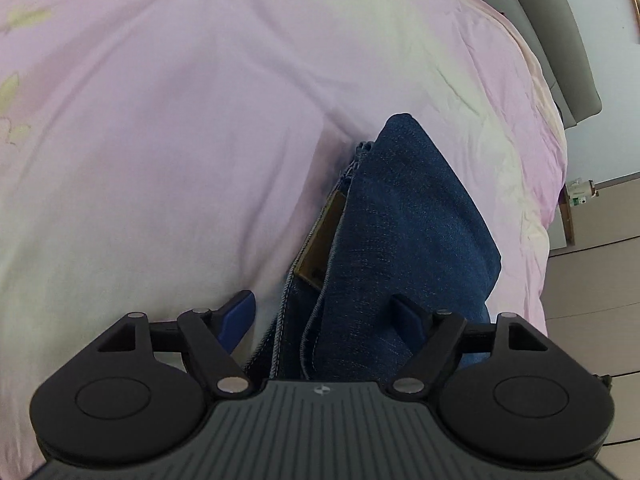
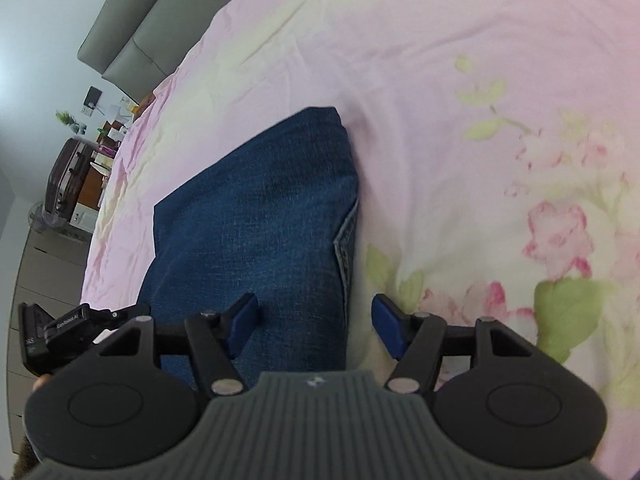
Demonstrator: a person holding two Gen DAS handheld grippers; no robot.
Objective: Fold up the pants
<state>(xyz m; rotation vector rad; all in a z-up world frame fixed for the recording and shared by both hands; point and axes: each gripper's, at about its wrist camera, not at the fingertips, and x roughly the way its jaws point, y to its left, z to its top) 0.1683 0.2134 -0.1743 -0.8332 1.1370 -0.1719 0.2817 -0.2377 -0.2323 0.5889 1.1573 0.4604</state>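
While both wrist views look down on the same folded blue jeans (image 1: pixel 404 216) lying on a pink bedspread (image 1: pixel 160 120), each shows something the other does not. From the left wrist, the layered side of the fold is exposed: stacked denim edges with pale stitching and a tan leather patch (image 1: pixel 322 236) tucked between the layers. The left gripper (image 1: pixel 324 320) has its fingers spread wide, one blue pad (image 1: pixel 238 316) over the bedspread and the other over the denim, with the near end of the jeans lying between them; nothing is clamped. From the right wrist, only the smooth upper face of the jeans (image 2: pixel 256 216) shows, with a stitched seam at its right edge, and the patch is hidden. The right gripper (image 2: pixel 314 322) is likewise spread wide, its left pad (image 2: pixel 242 320) over the denim and its right pad (image 2: pixel 386 326) over the bedspread (image 2: pixel 440 60), gripping nothing. At that view's lower left, part of the other gripper's black body (image 2: pixel 60 336) juts in.

The bedspread is wrinkled; pink flowers with green leaves (image 2: pixel 560 240) are printed on it, clear in the right view and faint at the left view's edge. A grey padded headboard (image 2: pixel 136 20) stands at the bed's end. In the right view a dark suitcase (image 2: pixel 66 176) and a cluttered desk (image 2: pixel 108 128) stand beyond the bed, against a pale wall.
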